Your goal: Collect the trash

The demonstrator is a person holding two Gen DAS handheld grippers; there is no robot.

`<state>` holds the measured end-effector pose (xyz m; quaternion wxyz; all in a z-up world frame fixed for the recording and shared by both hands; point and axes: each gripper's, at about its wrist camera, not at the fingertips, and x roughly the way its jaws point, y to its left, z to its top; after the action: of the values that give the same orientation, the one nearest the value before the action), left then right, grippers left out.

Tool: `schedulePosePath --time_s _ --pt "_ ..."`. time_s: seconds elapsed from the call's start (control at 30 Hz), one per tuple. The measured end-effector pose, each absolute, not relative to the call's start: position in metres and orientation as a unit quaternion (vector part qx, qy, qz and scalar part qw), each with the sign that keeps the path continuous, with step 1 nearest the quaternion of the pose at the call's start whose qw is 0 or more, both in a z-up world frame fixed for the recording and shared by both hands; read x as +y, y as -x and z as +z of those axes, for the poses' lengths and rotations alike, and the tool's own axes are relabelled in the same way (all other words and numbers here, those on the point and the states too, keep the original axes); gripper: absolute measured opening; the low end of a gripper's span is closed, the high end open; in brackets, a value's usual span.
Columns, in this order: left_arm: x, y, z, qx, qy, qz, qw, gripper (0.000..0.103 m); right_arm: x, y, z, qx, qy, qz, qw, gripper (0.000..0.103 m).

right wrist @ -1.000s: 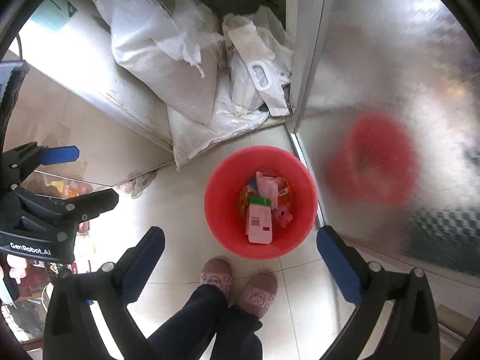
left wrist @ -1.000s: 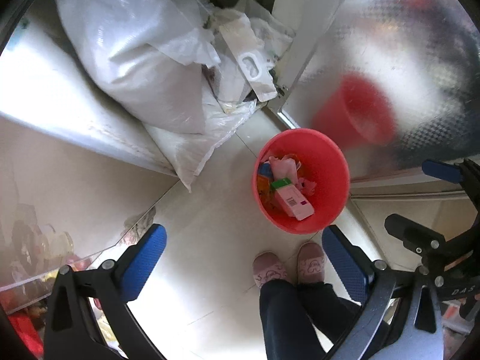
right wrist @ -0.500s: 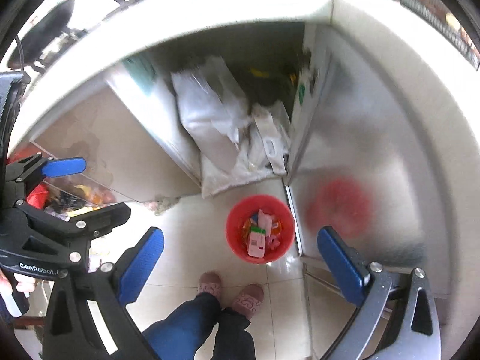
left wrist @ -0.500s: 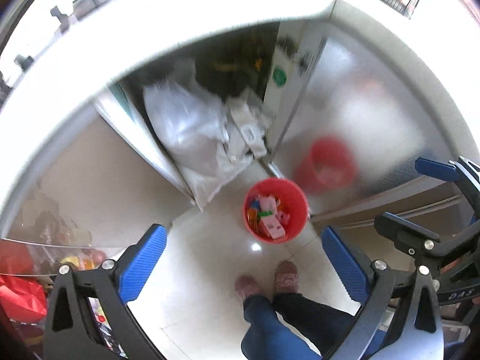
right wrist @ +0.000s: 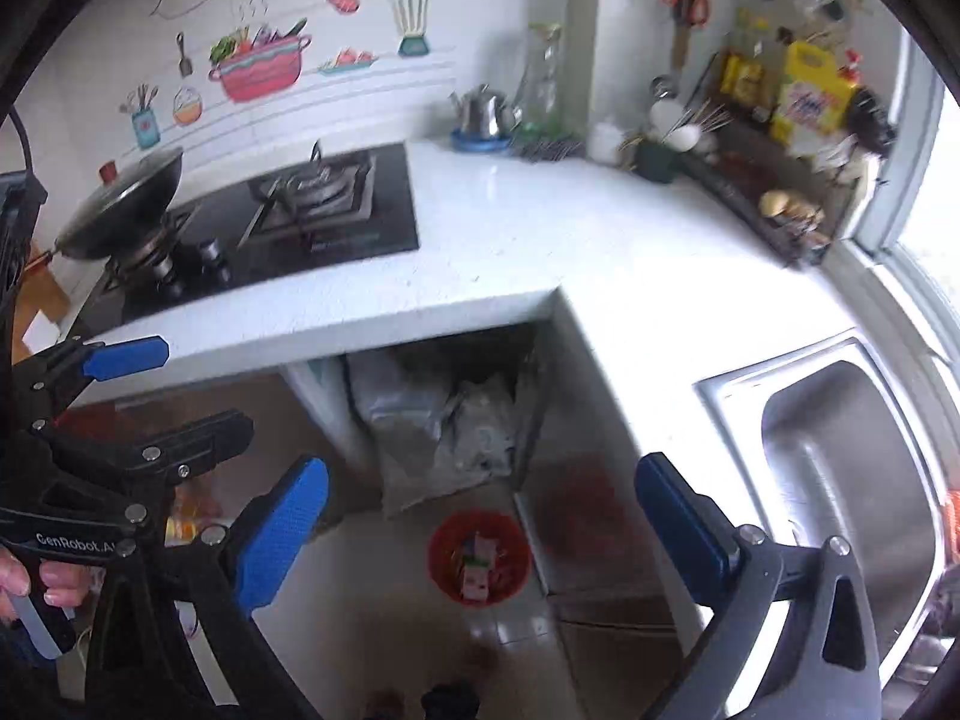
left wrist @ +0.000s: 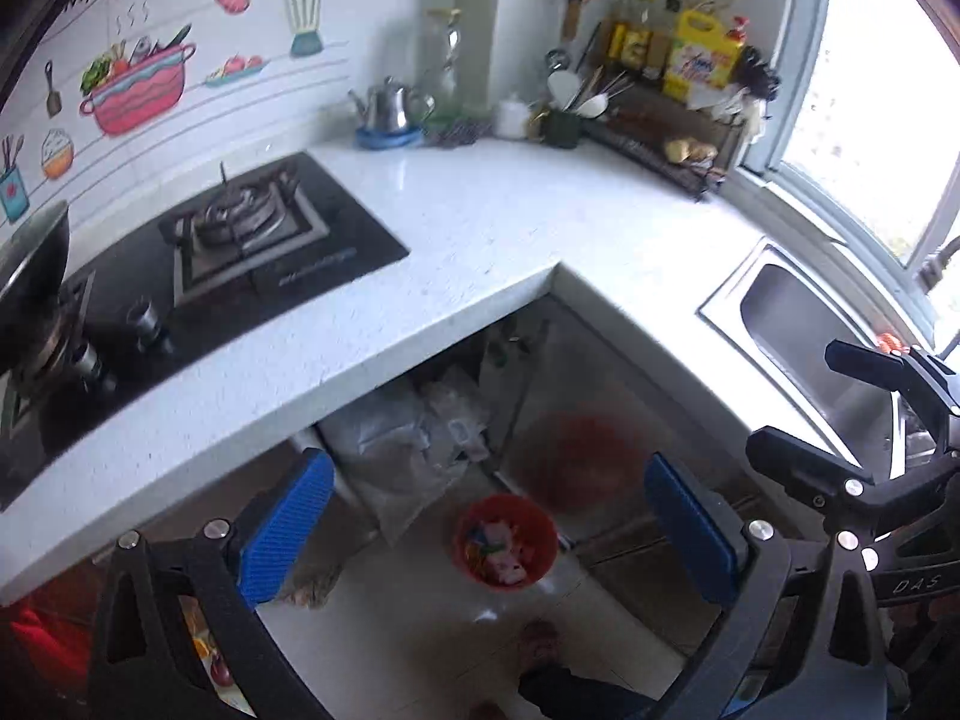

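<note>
1. Below both grippers, on the floor tiles, stands the red bin (left wrist: 505,541). It already holds packets and wrappers, with a small carton lying near its middle in the right wrist view.
2. Check the left gripper (left wrist: 489,531): its blue pads are spread wide and nothing is between them.
3. Check the right gripper (right wrist: 480,531): its pads are likewise wide apart and empty.
4. Note the key relation. The bin sits far under the grippers, roughly centred between the pads in each view and slightly nearer the right pad of the left gripper. Neither gripper is clearly the closer one.
5. Survey the white counter (left wrist: 516,222). Its open surface shows no loose trash; the stove (left wrist: 240,246), the kettle (left wrist: 393,105) and the sink (right wrist: 852,468) occupy the edges.
6. Judge the collection as largely done. If you find another piece, approach with whichever gripper lies on its side, then carry it straight down to the bin.
</note>
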<state>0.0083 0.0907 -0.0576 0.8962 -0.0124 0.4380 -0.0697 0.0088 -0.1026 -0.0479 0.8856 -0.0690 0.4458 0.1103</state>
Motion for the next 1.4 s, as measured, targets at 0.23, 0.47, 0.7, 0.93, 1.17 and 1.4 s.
schedulePosePath --time_s 0.23,0.47,0.7,0.93,1.17,1.4 --pt "0.081 0.022 -0.009 0.386 -0.007 -0.106 0.916 0.103 -0.104 0.021 -0.004 0.402 0.068 0.052 0.911 0.102" --pt "0.078 0.061 0.014 0.362 -0.026 -0.121 0.924 0.103 -0.105 0.053 0.018 0.378 0.061 0.021 0.924 0.102" --pt "0.081 0.093 0.030 0.346 -0.024 -0.132 0.929 0.103 -0.104 0.077 0.031 0.363 0.056 0.007 0.930 0.102" --pt "0.075 0.111 0.037 0.334 -0.033 -0.133 0.933 0.103 -0.102 0.092 0.037 0.349 0.057 0.006 0.935 0.102" --pt "0.069 0.121 0.042 0.328 -0.033 -0.137 0.934 0.103 -0.106 0.103 0.039 0.339 0.048 -0.003 0.940 0.102" --pt "0.067 0.126 0.045 0.327 -0.029 -0.135 0.935 0.103 -0.101 0.111 0.040 0.337 0.039 -0.003 0.941 0.102"
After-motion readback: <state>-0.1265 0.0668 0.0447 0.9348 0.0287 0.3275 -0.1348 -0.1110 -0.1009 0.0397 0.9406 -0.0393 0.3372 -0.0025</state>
